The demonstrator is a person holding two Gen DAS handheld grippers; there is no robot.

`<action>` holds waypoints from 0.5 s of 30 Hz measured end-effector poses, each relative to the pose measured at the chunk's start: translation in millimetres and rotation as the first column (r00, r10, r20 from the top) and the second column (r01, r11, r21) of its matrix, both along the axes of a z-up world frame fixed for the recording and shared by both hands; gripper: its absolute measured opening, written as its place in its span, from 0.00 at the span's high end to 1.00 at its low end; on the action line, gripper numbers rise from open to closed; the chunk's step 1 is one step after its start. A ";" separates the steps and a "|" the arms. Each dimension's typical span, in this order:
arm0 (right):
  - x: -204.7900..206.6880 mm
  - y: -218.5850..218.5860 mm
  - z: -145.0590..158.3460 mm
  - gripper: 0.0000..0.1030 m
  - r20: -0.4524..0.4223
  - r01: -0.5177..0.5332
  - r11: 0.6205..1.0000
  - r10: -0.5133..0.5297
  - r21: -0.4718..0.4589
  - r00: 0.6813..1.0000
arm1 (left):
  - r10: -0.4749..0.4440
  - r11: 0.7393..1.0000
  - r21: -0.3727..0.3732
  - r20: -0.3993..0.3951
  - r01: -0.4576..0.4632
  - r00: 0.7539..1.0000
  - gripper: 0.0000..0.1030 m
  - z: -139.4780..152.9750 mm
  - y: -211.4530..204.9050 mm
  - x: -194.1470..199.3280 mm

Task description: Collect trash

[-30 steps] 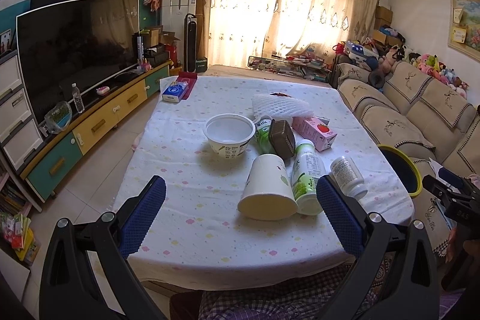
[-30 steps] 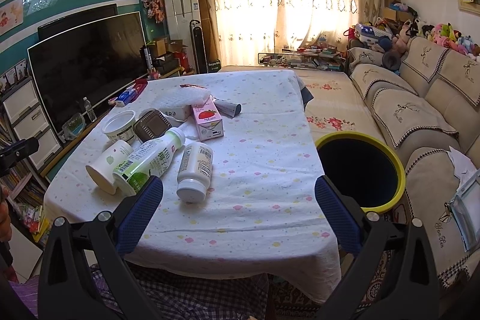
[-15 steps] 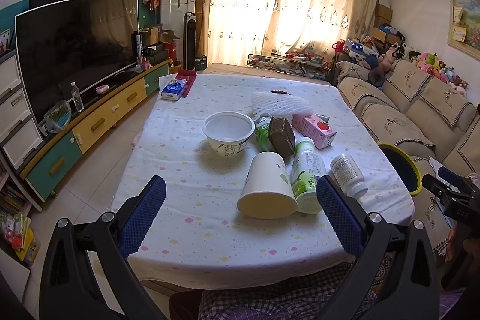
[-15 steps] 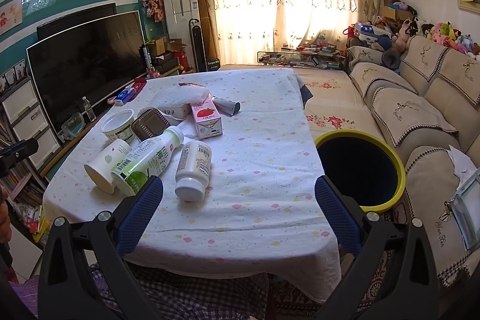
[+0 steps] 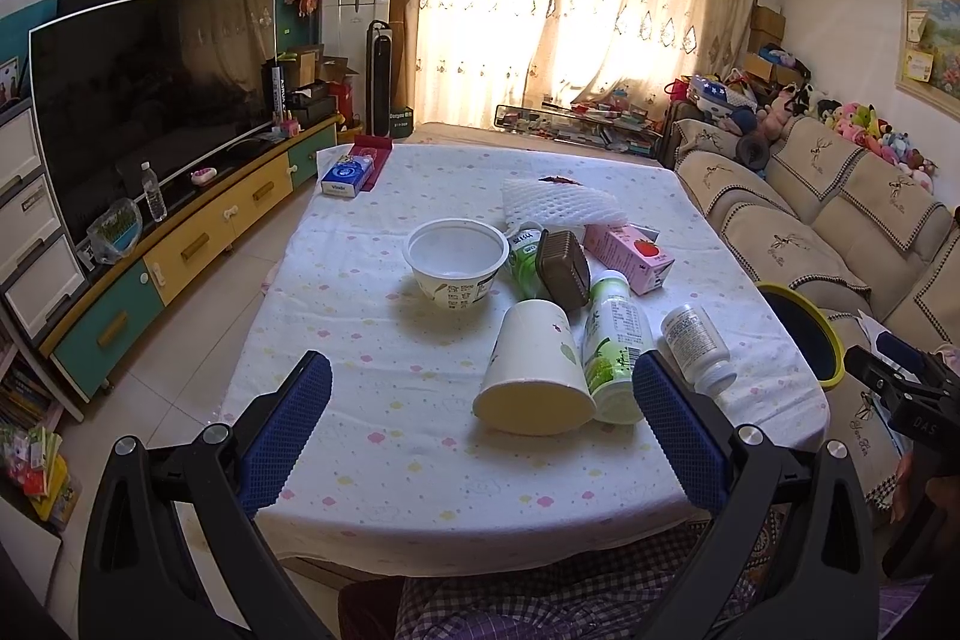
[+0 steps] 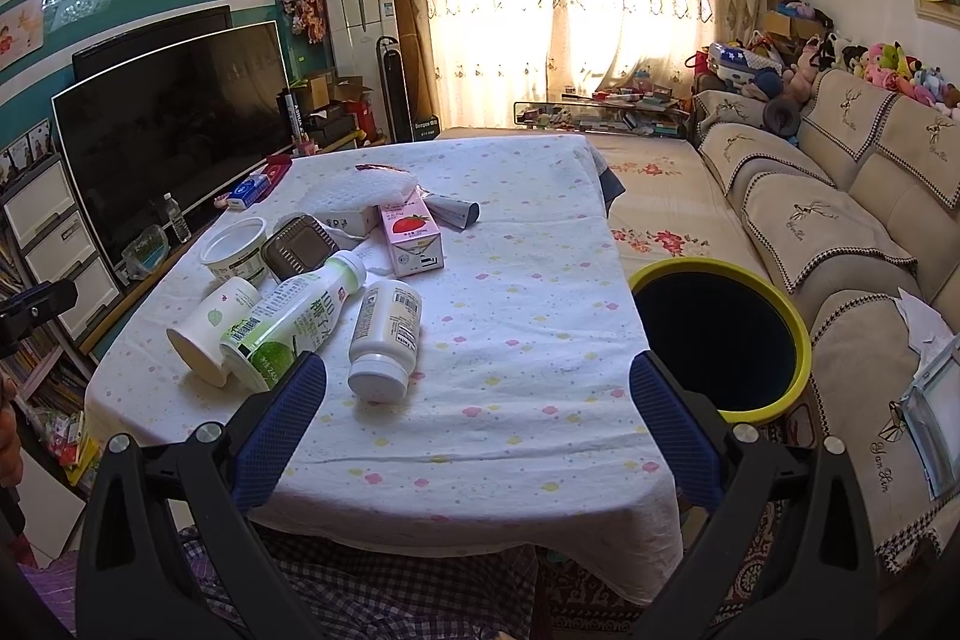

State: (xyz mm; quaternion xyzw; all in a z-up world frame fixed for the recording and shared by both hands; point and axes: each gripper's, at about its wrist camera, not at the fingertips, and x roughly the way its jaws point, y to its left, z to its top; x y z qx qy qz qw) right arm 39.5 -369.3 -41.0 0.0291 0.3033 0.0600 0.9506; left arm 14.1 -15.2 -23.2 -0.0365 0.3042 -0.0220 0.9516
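A table (image 5: 372,466) under a white cloth dotted with pastel flowers carries a huddle of trash toward its near end. A paper cup (image 5: 536,370) lies on its side, touching a green-labelled bottle (image 5: 613,340), also on its side; just beside that lies a white pill bottle (image 6: 384,334). Behind them a white bowl (image 5: 454,261) stands upright, near a brown tub (image 5: 562,270) tipped on edge against a green can (image 5: 523,256). A pink carton (image 6: 413,238) lies flat beside a white foam net (image 5: 558,202). A grey tube (image 6: 456,210) lies just behind the carton. Well apart, at the far left corner, sit a blue tissue pack (image 5: 345,176) and a red box (image 5: 373,154).
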 end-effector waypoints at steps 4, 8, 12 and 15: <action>-0.1 0.1 -0.5 0.06 0.000 0.002 1.000 -0.002 0.000 1.000 | 0.000 1.000 0.000 -0.001 0.000 1.000 0.04 -0.1 -0.3 0.2; 0.2 0.4 -0.6 0.06 -0.001 0.002 1.000 -0.002 0.000 1.000 | 0.000 1.000 0.000 -0.001 0.000 1.000 0.04 0.5 0.0 -0.1; 0.7 -0.6 -2.4 0.06 -0.005 0.002 1.000 -0.002 0.001 1.000 | 0.000 1.000 0.000 -0.002 0.000 1.000 0.04 -0.4 -0.4 0.1; 1.2 -0.9 -3.3 0.06 -0.007 0.002 1.000 -0.002 0.002 1.000 | 0.001 1.000 0.000 -0.002 -0.001 1.000 0.04 0.2 -0.2 -0.1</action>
